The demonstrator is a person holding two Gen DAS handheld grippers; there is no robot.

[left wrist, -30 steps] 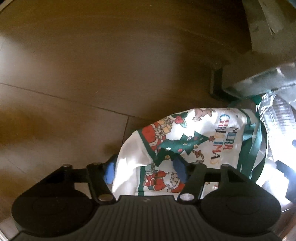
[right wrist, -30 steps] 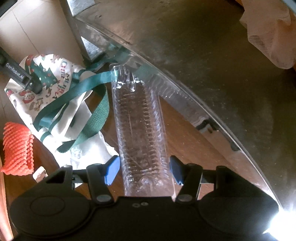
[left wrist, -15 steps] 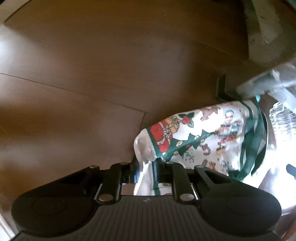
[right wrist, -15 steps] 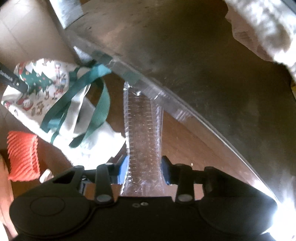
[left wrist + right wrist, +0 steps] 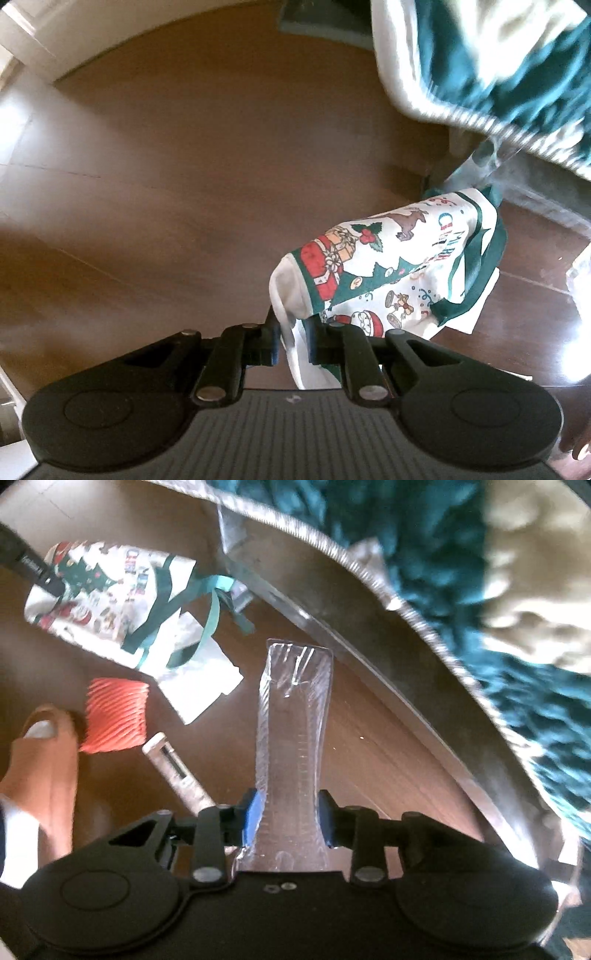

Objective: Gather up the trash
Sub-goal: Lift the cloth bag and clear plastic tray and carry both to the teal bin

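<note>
left gripper [image 5: 292, 345] clenched on christmas bag [image 5: 384, 273] (edge only), right gripper [image 5: 288, 818] squeezing clear plastic tray [image 5: 291, 746]

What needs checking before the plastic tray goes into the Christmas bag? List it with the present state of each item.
1. Left tongs gripping the Christmas bag: ok, shut on its cloth edge.
2. Right tongs gripping the clear plastic tray: ok, pads press its sides; the jaws have just been closing on it.
3. Bag mouth open: cannot tell, the handles hang loose across it.
4. Tray clear of the glass table edge: ok.
5. Trash left on the floor: not ok, orange foam net and white tube remain.
</note>
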